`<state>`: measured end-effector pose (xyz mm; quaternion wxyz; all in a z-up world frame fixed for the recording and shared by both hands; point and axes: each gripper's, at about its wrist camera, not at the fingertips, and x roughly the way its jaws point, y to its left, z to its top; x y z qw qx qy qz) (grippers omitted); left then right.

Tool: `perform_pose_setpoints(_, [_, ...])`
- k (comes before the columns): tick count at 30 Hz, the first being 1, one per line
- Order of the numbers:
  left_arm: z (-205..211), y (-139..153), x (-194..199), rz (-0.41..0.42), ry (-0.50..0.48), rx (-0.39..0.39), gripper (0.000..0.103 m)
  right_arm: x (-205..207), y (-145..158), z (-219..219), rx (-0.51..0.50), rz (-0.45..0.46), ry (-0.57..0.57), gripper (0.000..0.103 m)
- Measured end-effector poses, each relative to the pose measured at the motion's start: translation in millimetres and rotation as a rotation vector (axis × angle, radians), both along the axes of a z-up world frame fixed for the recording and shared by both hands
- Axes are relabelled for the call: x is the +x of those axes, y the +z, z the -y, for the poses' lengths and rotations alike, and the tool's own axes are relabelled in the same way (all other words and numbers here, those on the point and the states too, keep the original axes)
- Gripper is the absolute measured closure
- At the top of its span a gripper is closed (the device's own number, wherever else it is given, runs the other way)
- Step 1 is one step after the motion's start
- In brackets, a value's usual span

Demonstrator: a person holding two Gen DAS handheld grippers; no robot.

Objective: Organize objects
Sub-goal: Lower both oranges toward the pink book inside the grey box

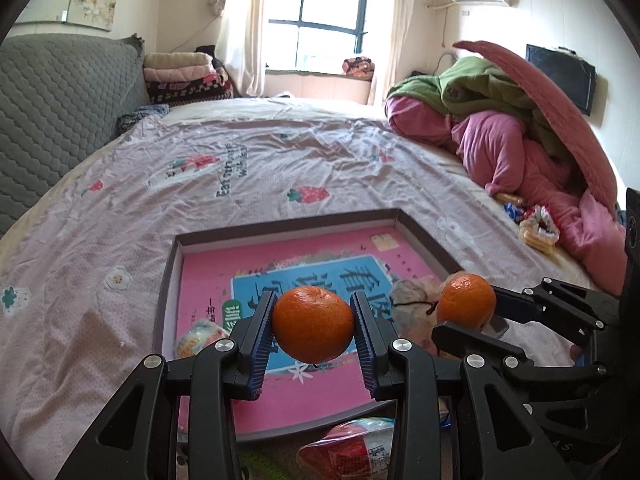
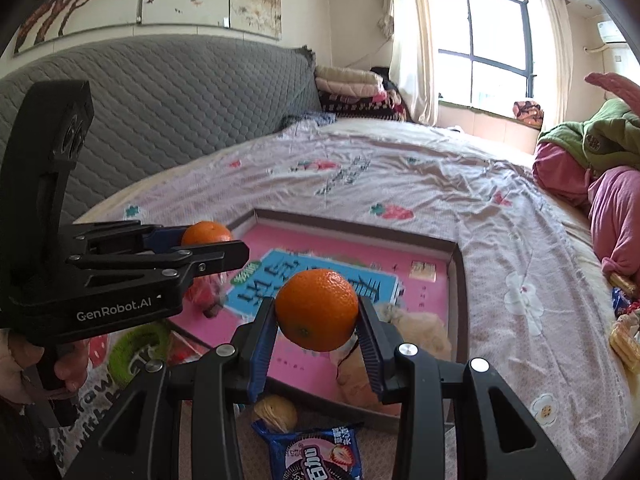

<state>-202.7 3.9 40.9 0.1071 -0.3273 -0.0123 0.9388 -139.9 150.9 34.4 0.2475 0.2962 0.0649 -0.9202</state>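
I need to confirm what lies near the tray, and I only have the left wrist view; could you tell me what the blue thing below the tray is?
Observer: It is a blue biscuit packet lying on the bedsheet.
Operator: Thank you. Is anything beside it?
Observer: A walnut sits just above it, against the tray edge.
Operator: And who holds the left gripper?
Observer: A person's hand grips its handle; it carries an orange.

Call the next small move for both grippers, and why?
Probably lower both a little further into the pink-lined tray, then open. The left gripper is clamped on one orange, the right gripper on another orange; both hang above the tray floor, so releasing now risks a roll.
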Motion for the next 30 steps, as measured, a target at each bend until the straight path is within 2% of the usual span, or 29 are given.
perform_pose_setpoints(6, [-5,-9,-2,0.023,-0.012,-0.009,0.065,-2,-10,0,0.012,0.046,-0.008,0.063])
perform_pose_setpoints(30, [-26,-34,-7,0.103,-0.068,-0.052,0.065,-13,-32,4,0.084,0.136,-0.019,0.063])
